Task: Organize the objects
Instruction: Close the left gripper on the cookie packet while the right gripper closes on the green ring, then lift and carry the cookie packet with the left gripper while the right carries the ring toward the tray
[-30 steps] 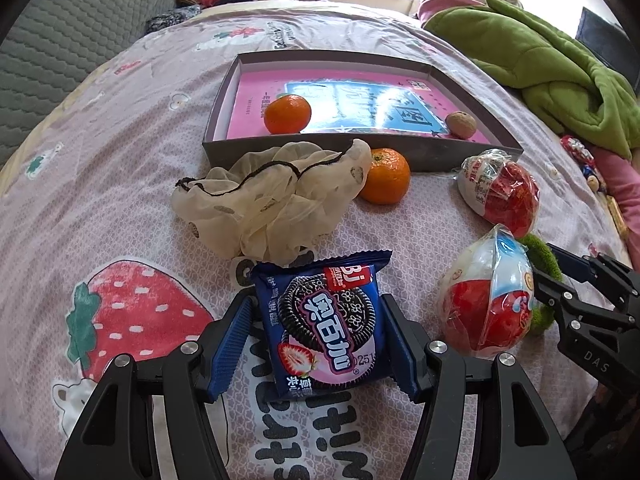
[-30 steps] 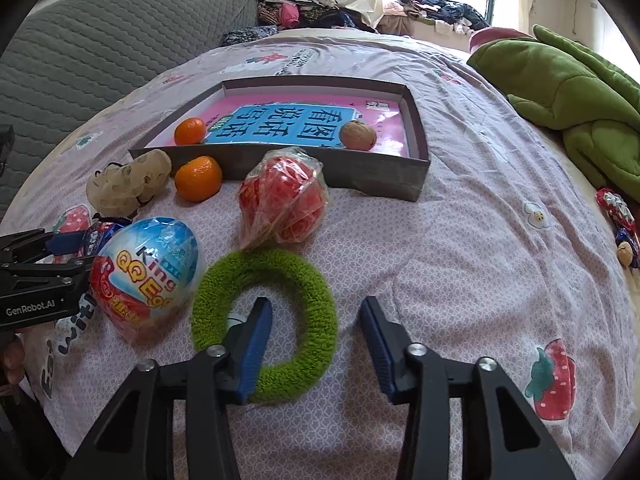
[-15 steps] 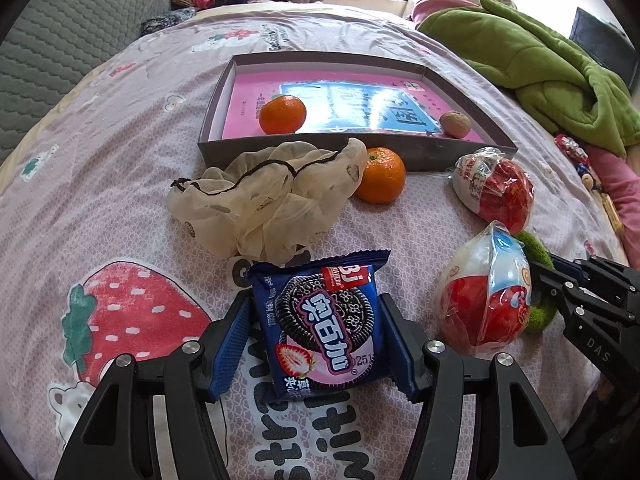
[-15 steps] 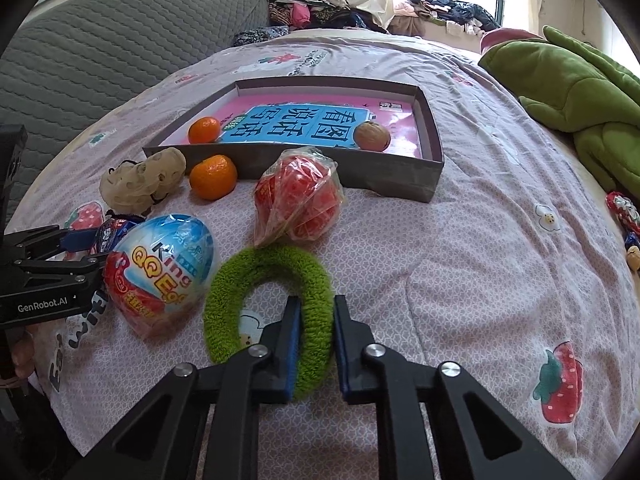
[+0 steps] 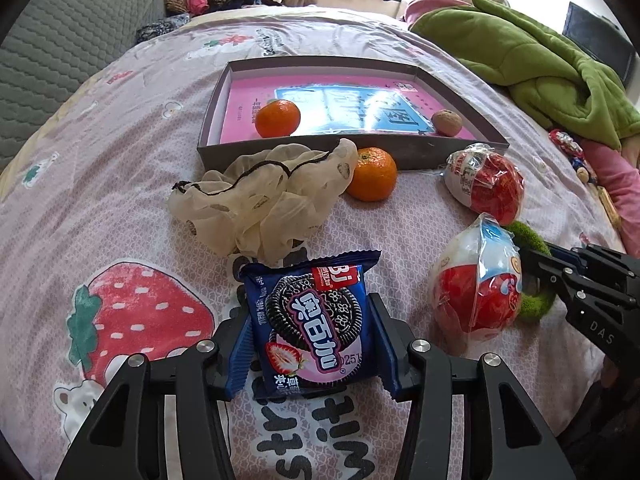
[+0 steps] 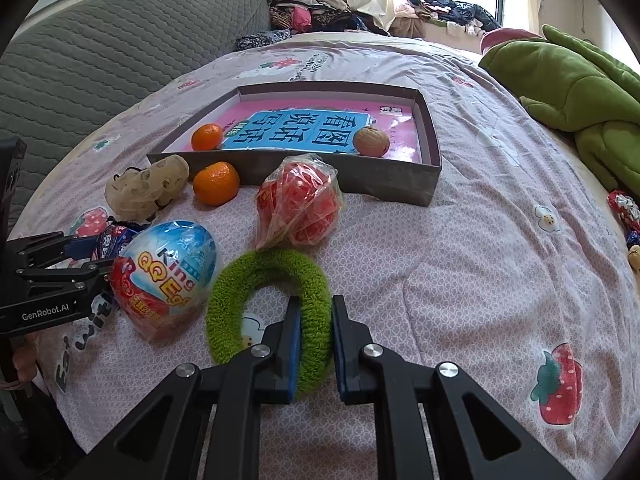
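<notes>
Right gripper (image 6: 312,344): jaws closed in from wide apart, now clamped on the near side of the green ring (image 6: 268,304). Left gripper (image 5: 310,344): jaws have just been closing, pads now against the cookie pack (image 5: 310,320).

Two grippers were recorded: left gripper (image 5: 312,344) and right gripper (image 6: 313,340), black frames, blue pads, silver screws, marked "GenRobot.AI" and "DAS".

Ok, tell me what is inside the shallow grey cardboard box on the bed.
Inside the grey cardboard box: one orange mandarin, a brown walnut and a pink-and-blue printed sheet lining the floor. Whatever lies beneath that sheet is covered.
</notes>
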`<control>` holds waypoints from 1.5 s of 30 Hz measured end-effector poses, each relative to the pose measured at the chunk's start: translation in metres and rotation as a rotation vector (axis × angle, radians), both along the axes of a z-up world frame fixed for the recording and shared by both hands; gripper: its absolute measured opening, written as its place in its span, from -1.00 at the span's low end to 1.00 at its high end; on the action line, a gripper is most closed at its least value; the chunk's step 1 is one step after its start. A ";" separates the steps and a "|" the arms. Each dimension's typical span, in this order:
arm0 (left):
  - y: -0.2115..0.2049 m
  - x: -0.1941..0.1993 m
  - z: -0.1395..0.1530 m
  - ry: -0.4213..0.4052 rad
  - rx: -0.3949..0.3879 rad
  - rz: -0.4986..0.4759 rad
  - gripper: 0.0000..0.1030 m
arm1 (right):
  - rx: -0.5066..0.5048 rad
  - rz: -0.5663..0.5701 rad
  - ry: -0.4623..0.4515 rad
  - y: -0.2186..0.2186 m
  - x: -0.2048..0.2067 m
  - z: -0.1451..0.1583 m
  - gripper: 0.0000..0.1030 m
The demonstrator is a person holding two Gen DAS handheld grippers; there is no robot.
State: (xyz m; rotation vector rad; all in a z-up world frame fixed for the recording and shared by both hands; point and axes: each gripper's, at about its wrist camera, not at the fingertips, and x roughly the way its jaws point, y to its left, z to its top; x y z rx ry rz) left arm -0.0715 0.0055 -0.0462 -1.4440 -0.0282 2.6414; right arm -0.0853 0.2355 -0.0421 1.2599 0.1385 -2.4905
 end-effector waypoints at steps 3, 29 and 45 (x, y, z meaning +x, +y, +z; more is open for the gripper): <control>0.000 0.001 0.001 -0.002 -0.001 0.003 0.03 | -0.005 0.003 0.005 0.001 0.001 0.002 -0.73; 0.003 0.022 0.018 0.039 -0.010 0.005 0.03 | -0.018 0.033 0.089 -0.001 0.026 0.030 -0.74; 0.011 0.040 0.037 0.106 -0.041 0.006 0.03 | -0.017 0.052 0.153 -0.008 0.049 0.048 -0.74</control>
